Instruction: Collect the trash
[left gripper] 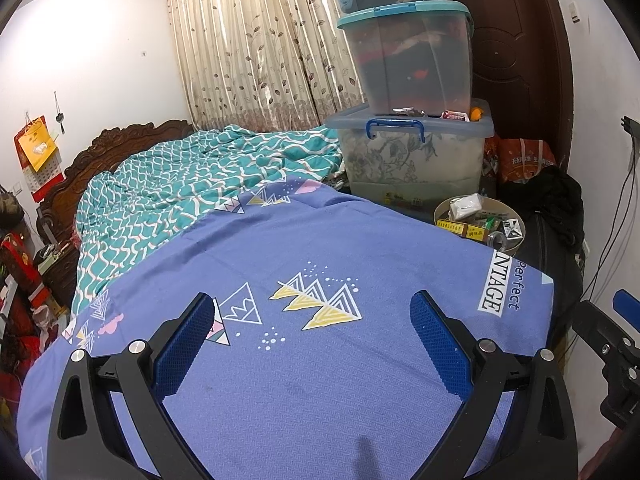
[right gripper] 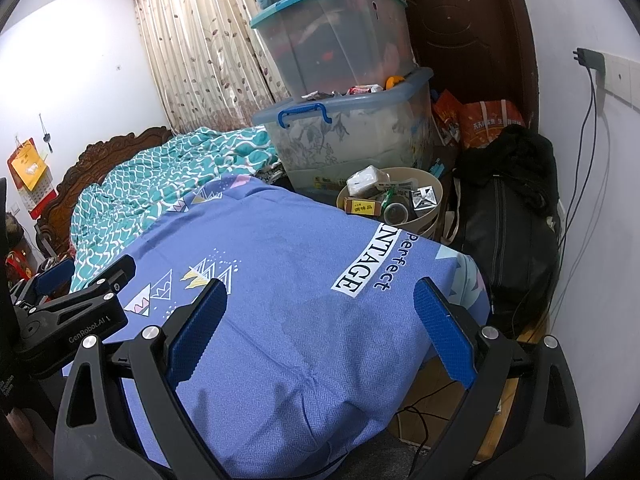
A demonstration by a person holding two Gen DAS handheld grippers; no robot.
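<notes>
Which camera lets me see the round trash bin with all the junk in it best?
The right wrist view shows the trash bin best: its whole rim and the boxes, tape roll and tissue inside are visible. In the left wrist view the trash bin is smaller, and the blue bedsheet hides its lower part.

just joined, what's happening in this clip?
A person holds both grippers over a bed with a blue sheet. The left gripper and right gripper are both open and hold nothing. The round trash bin beside the bed's far corner already holds boxes, a tape roll and crumpled paper. No loose trash shows on the sheet. Some wrappers lie on the lid of the lowest storage box.
</notes>
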